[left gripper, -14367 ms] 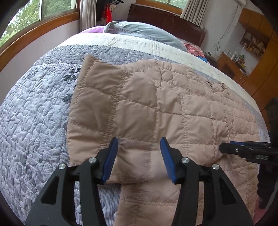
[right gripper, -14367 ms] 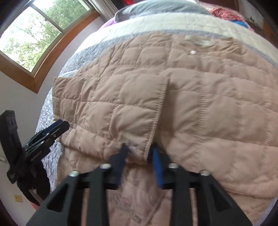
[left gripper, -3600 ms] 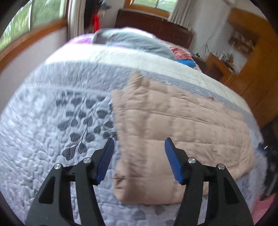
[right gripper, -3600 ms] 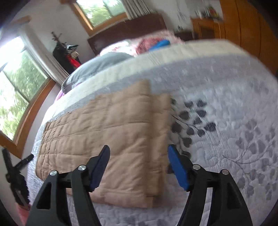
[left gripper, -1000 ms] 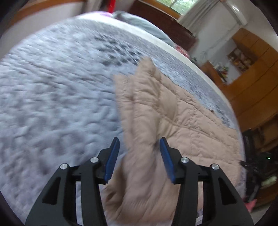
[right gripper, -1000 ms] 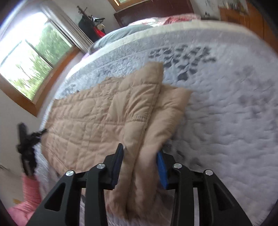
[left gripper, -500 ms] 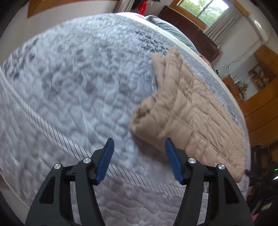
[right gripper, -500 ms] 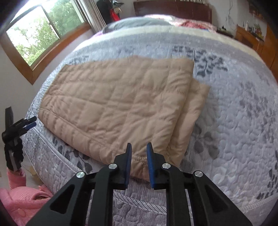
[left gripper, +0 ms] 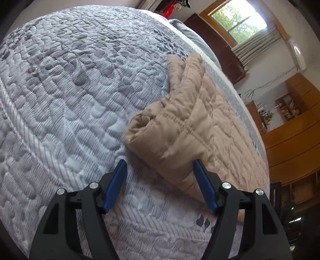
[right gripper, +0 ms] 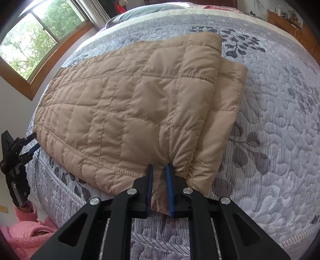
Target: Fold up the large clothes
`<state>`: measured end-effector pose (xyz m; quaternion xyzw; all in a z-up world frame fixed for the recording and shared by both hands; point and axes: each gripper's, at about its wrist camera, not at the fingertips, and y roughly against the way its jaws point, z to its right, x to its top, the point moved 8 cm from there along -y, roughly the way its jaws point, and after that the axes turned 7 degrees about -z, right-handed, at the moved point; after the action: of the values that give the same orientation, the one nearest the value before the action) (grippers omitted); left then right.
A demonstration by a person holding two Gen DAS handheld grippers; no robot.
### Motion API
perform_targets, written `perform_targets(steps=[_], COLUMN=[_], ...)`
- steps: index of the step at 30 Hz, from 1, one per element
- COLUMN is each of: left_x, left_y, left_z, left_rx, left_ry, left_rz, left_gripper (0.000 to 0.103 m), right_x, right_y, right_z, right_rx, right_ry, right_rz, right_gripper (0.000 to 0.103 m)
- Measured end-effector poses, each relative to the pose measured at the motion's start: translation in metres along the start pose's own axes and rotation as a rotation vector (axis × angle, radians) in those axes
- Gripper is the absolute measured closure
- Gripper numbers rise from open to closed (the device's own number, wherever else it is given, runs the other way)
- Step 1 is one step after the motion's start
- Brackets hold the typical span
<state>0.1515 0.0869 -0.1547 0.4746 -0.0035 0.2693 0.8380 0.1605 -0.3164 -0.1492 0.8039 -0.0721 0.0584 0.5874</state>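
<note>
On top of the bed [right gripper: 280, 124] lies a tan puffy jacket [right gripper: 130, 96], folded into a long flat shape. Sits near the front edge of the bed, on a gray blanket with leaf shapes [right gripper: 250, 144]. Two layers show at the right end, with the lower one sticking out a bit.

Right gripper [right gripper: 159, 172] pinched tight on the near edge of the jacket, close to its right corner, with cloth bunched up between the blue pads [right gripper: 170, 186].

Left gripper [left gripper: 160, 170] spread wide, holding nothing, with the rolled left end of the jacket [left gripper: 180, 124] just past its blue pads [left gripper: 115, 186].

Farther off: a window [right gripper: 30, 40] with green trees on the left, a gray pillow [right gripper: 140, 10] at the far end of the bed, brown wood cabinets [left gripper: 296, 144] on the right, and something pink [right gripper: 24, 234] down by the floor.
</note>
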Motion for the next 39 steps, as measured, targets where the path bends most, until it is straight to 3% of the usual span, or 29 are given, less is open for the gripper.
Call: perform_targets(steps=[7, 10, 12, 14, 16, 22, 29, 32, 36, 39], left_x=[0.020, 0.029, 0.033, 0.036, 0.036, 0.030, 0.037, 0.040, 0.044, 0.041], left_y=[-0.018, -0.023, -0.024, -0.017, -0.009, -0.044, -0.043, -0.026, 0.010, 0.025], left_z=[0.006, 0.008, 0.010, 0.013, 0.017, -0.015, -0.004, 0.015, 0.066, 0.104], left_rx=[-0.086, -0.127, -0.170, -0.198, -0.194, -0.246, -0.230, -0.224, -0.198, -0.198], left_ry=[0.049, 0.078, 0.098, 0.112, 0.094, 0.223, 0.153, 0.085, -0.108, -0.242], left_rz=[0.011, 0.009, 0.004, 0.028, 0.049, -0.053, -0.040, 0.013, 0.119, 0.152], left_gripper=[0.036, 0.054, 0.079, 0.087, 0.089, 0.089, 0.091, 0.093, 0.094, 0.094], right_x=[0.001, 0.001, 0.002, 0.001, 0.001, 0.004, 0.004, 0.003, 0.003, 0.003], right_y=[0.001, 0.001, 0.001, 0.001, 0.001, -0.001, -0.002, -0.002, 0.000, 0.001], right_z=[0.000, 0.000, 0.001, 0.002, 0.003, 0.005, 0.005, 0.005, 0.005, 0.004], right_rx=[0.016, 0.018, 0.025, 0.028, 0.028, 0.034, 0.048, 0.053, 0.040, 0.036], right_ry=[-0.009, -0.010, -0.018, -0.022, -0.024, -0.025, -0.033, -0.042, -0.047, -0.055], right_rz=[-0.003, -0.004, -0.008, -0.011, -0.015, -0.022, -0.013, -0.014, -0.016, -0.019], right_gripper=[0.092, 0.093, 0.093, 0.094, 0.094, 0.096, 0.096, 0.096, 0.096, 0.096])
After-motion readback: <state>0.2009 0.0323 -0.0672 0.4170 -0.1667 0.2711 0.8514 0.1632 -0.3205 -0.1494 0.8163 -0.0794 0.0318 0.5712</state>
